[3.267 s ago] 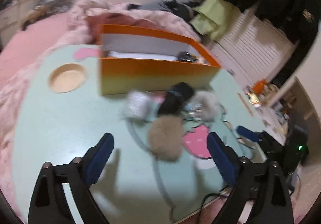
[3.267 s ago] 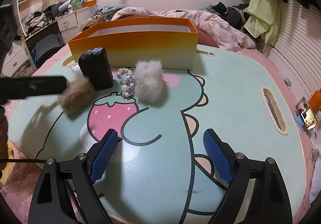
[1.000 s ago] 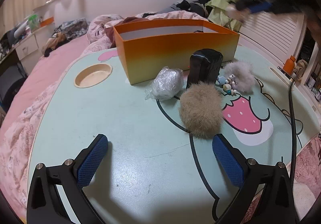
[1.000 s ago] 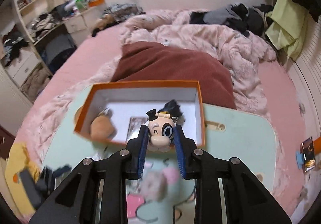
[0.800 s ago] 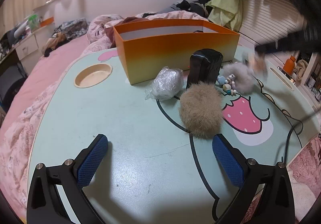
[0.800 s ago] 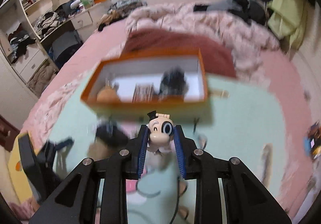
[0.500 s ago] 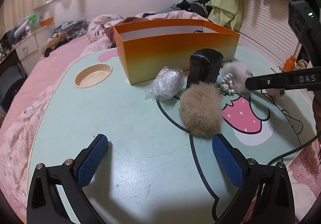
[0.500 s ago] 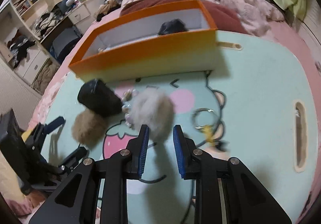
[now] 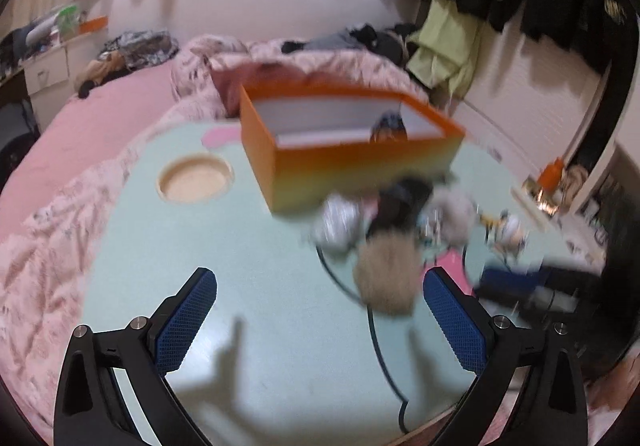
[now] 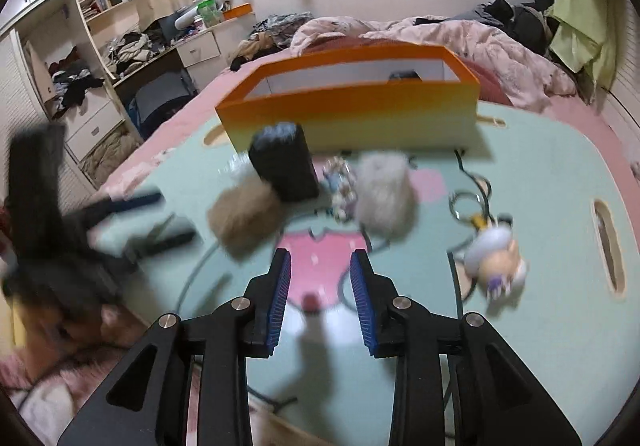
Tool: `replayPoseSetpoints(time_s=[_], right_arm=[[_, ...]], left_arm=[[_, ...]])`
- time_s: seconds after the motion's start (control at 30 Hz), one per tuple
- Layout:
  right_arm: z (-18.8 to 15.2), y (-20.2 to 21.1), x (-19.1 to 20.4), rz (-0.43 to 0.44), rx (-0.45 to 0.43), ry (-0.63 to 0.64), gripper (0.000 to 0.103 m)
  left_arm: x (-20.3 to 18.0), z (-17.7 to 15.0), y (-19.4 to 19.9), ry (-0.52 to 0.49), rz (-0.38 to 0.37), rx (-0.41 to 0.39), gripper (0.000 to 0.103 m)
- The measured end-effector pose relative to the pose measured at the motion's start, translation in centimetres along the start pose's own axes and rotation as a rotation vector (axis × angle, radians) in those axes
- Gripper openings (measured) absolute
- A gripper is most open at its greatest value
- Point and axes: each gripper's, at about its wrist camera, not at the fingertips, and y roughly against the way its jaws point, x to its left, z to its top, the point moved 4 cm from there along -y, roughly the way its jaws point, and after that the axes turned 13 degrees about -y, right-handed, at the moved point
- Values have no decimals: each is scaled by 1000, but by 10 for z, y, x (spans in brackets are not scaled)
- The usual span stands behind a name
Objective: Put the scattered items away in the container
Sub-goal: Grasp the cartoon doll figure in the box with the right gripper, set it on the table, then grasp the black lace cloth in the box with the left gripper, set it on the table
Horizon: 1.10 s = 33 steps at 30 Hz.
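Both grippers are built alike: black angular arms with triangular cut-outs, silver round screws at the joints, and blue ribbed pads lining the fingers. On the left gripper [image 9: 320, 316] the pads [image 9: 186, 320] look cross-hatched; the right gripper [image 10: 320, 286] is seen with finer ridges, possibly from blur.

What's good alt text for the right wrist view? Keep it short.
The right gripper, nothing between its opening jaws, hangs over a mint cartoon-print table facing a beige pom-pom, black block, grey pom-pom and figure keychain, with an orange box behind.
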Motion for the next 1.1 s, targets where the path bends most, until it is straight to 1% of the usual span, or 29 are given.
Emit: replayPoseSetpoints(time_s=[0.07,0.13,0.17,0.23,0.27,0.3,0.43,0.63,0.73,0.83,0.9,0.93,1.0,1.03,1.1], right_arm=[[-6,-2,-2,0,6,-5,33],[-6,0,-3,-2,-4,-12,44],[-5,0,-4,-12,-7,-13,46],[-4,0,-4,-13,-11,-13,50],[-5,0,-3,-11,-13,-14,50],[-5,0,-3,-11,-14,-13,51],[-5,0,-3,-16,-16,-8,51],[-7,0,-2,-11,-16,-11,52],[-7,0,-1,-10,-15,-6,55],[-8,1,-1,-17,-17,-3,55],[-9,2,-1,-15,-18,-6,55],[-8,2,-2,-13,-18,-7,55],[-8,2,-1,-14,-17,-6,55],[-8,1,-1,-15,-17,-5,56],[-8,1,-1,-14,-16,-3,57]], left_arm=[[8,13,-2,6,-13,21,103],[14,26,-10,32,-69,39,103],[18,31,-17,65,-119,56,103],[22,36,-29,115,-188,76,103],[24,40,-38,145,-221,87,103],[27,42,-46,166,-236,97,102],[34,51,-73,223,-260,135,100],[47,62,-90,276,-265,148,100],[47,61,-88,296,-282,152,99],[45,59,-74,321,-337,112,99],[40,55,-63,353,-418,99,99],[36,55,-58,368,-478,97,99],[31,55,-55,382,-541,100,99],[29,55,-54,383,-549,101,99],[26,59,-56,370,-526,100,99]])
